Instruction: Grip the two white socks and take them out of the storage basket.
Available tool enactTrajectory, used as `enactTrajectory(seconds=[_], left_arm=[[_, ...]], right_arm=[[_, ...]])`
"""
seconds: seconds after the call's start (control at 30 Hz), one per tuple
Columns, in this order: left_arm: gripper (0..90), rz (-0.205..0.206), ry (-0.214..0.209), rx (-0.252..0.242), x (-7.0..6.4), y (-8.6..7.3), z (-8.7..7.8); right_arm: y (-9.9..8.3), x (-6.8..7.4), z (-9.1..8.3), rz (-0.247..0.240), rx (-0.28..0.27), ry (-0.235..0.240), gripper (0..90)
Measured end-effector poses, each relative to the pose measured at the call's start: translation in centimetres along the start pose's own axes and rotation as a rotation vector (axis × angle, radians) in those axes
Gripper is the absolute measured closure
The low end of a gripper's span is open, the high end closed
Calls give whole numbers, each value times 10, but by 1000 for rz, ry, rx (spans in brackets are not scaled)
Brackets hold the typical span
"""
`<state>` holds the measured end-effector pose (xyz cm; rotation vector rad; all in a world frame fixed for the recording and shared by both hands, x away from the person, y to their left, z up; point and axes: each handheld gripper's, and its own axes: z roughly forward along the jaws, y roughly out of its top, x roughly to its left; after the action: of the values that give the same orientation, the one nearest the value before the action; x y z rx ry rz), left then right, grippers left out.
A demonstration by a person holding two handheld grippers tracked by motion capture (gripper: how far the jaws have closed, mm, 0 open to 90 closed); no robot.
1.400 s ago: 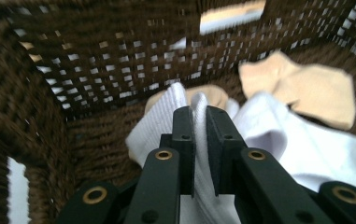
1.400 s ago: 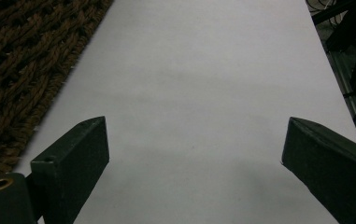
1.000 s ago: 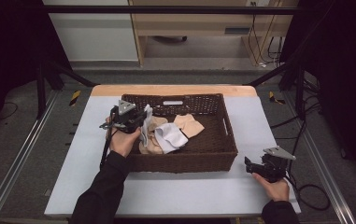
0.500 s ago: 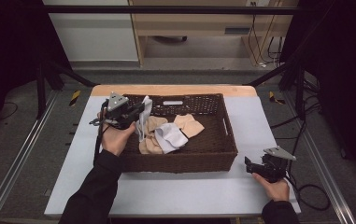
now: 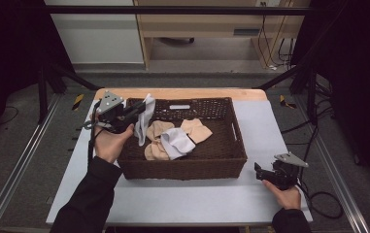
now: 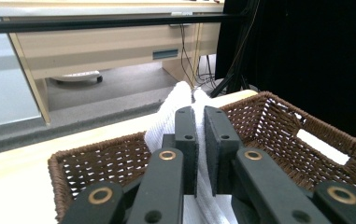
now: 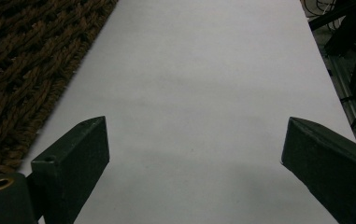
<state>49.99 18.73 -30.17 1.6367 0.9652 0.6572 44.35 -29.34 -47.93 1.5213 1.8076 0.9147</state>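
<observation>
The left claw (image 6: 199, 154) is clamped on a white sock (image 5: 145, 118), its two black jaws pinching a fold of the knit near one end. In the high view this claw (image 5: 124, 115) holds the sock above the near-left corner of the brown wicker basket (image 5: 231, 127), and the rest of the cloth hangs limp below it. That droop suggests something light, soft and without stiffness, so it should follow the claw freely but may snag on the rough weave. A pinch on a bunched fold, as here, looks safer than a grip on a single thin edge. Inside the basket lie another white sock (image 5: 178, 143) and some beige socks (image 5: 196, 130), loosely piled. The right claw (image 7: 192, 158) rests wide open and empty over the pale worktop (image 7: 203, 70), just beside the basket's side.
</observation>
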Motion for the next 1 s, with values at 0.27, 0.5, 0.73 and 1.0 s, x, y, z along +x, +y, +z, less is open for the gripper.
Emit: enactTrajectory(seconds=[0.27, 0.5, 0.73, 1.0], left_arm=[[837, -11, 1, -30, 9, 5, -23], [837, -20, 30, -43, 24, 6, -42], [838, -30, 67, -54, 40, 3, -61], [837, -52, 118, -30, 63, -19, -79]], right_arm=[[0, 0, 0, -3, 0, -1, 79], [0, 0, 0, -3, 2, -1, 79], [0, 0, 0, -5, 2, -2, 79], [0, 1, 0, -4, 3, -2, 79]])
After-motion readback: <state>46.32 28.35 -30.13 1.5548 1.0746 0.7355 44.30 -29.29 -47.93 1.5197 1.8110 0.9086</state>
